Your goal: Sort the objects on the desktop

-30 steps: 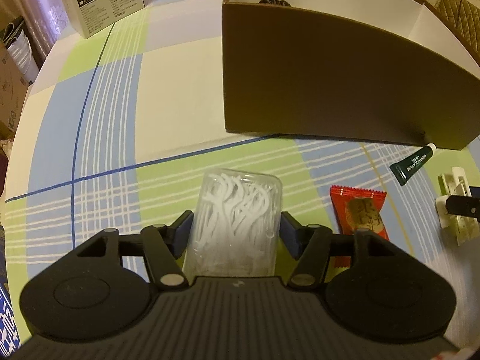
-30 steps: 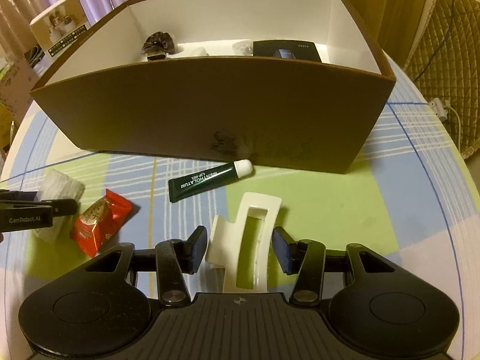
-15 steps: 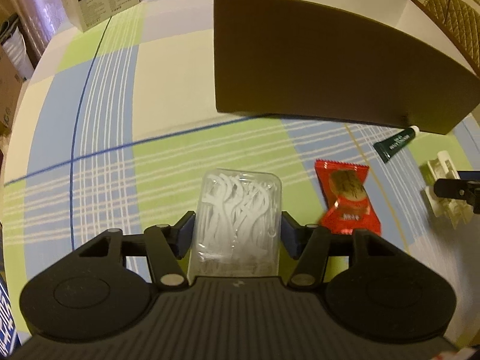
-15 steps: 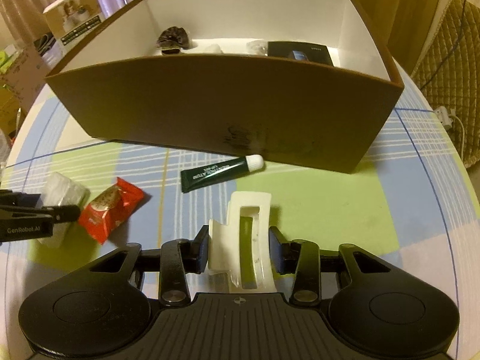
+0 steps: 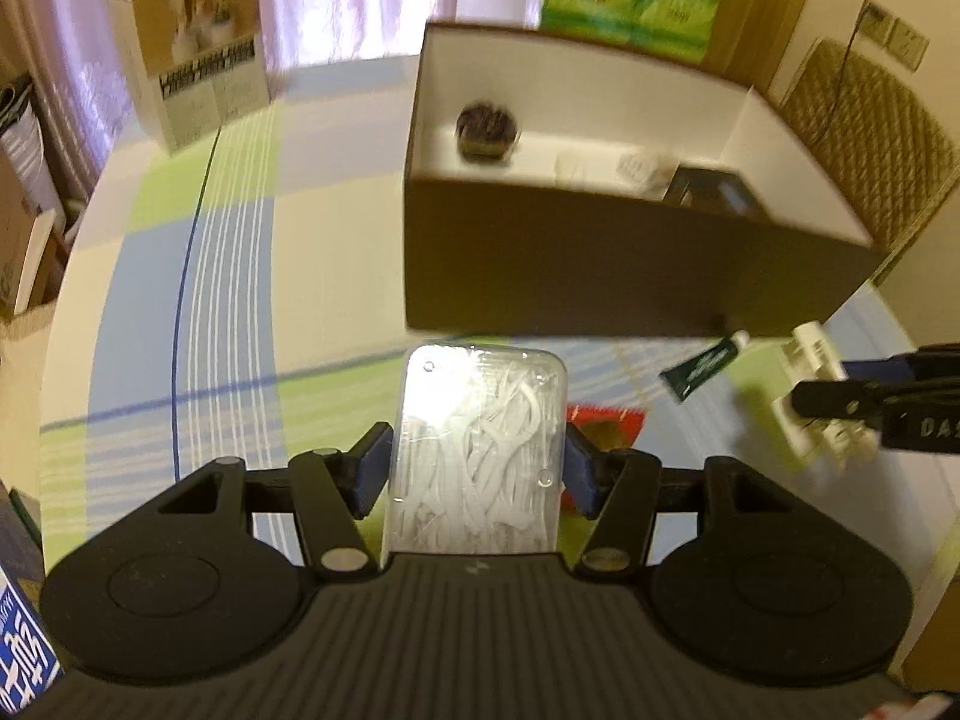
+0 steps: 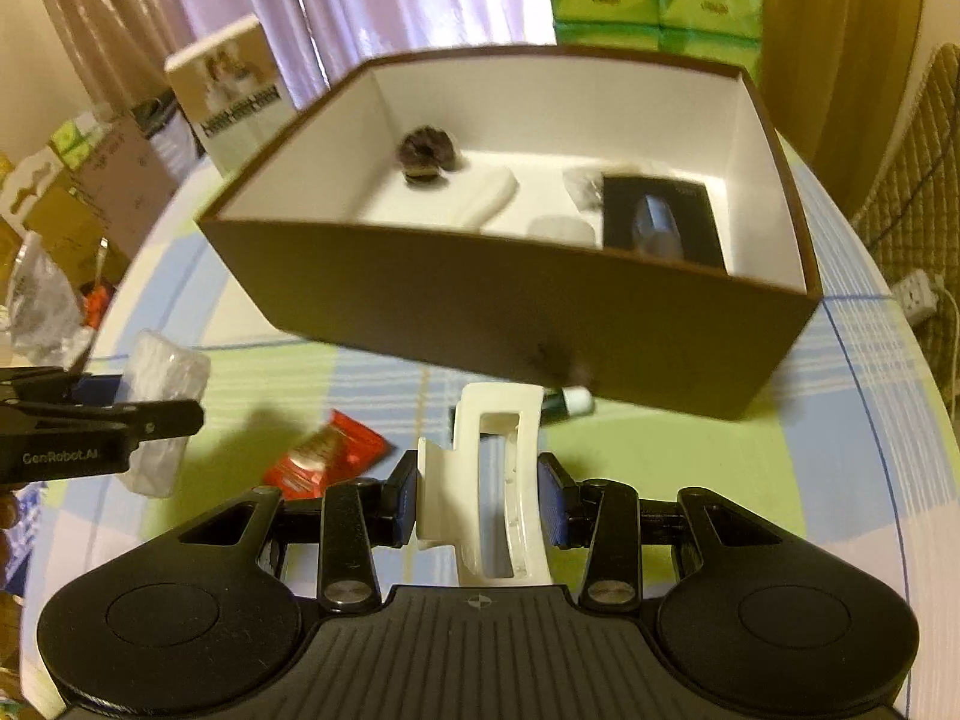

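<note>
Left wrist: floss-pick case [image 5: 480,450] clamped in left gripper [image 5: 478,471]; right gripper [image 6: 478,501] around hair claw [image 6: 492,480].

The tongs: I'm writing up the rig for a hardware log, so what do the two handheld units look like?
Both match. The left tongs and right tongs have matte black bodies with a ribbed top plate, two round discs at the sides, black linkage arms with silver pivot pins, and dark blue finger pads. White "GenRobot.AI" lettering marks one side. No cables or sleeves show.
</note>
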A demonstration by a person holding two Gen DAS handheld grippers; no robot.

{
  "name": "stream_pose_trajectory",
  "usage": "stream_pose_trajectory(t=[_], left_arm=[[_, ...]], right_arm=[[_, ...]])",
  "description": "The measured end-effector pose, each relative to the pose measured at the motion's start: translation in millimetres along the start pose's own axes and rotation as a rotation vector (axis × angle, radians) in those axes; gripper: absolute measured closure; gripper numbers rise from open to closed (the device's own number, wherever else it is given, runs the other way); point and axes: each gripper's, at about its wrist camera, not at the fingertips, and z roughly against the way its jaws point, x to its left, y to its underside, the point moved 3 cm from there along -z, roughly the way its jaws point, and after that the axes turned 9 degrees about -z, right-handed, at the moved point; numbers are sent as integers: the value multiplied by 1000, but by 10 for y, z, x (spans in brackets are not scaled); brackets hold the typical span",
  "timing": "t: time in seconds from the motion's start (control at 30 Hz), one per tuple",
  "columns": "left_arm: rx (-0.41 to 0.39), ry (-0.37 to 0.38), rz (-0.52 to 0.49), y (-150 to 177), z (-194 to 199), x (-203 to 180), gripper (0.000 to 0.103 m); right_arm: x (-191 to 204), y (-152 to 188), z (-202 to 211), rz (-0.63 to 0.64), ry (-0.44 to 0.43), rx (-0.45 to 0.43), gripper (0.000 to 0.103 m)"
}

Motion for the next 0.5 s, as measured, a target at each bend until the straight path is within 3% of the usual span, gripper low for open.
stream_pose_trajectory(t=[0.5], left_arm=[[-160,66,-37,-629,297,-93,49]], right_arm=[[64,-456,282,-73,-153,-80,66]])
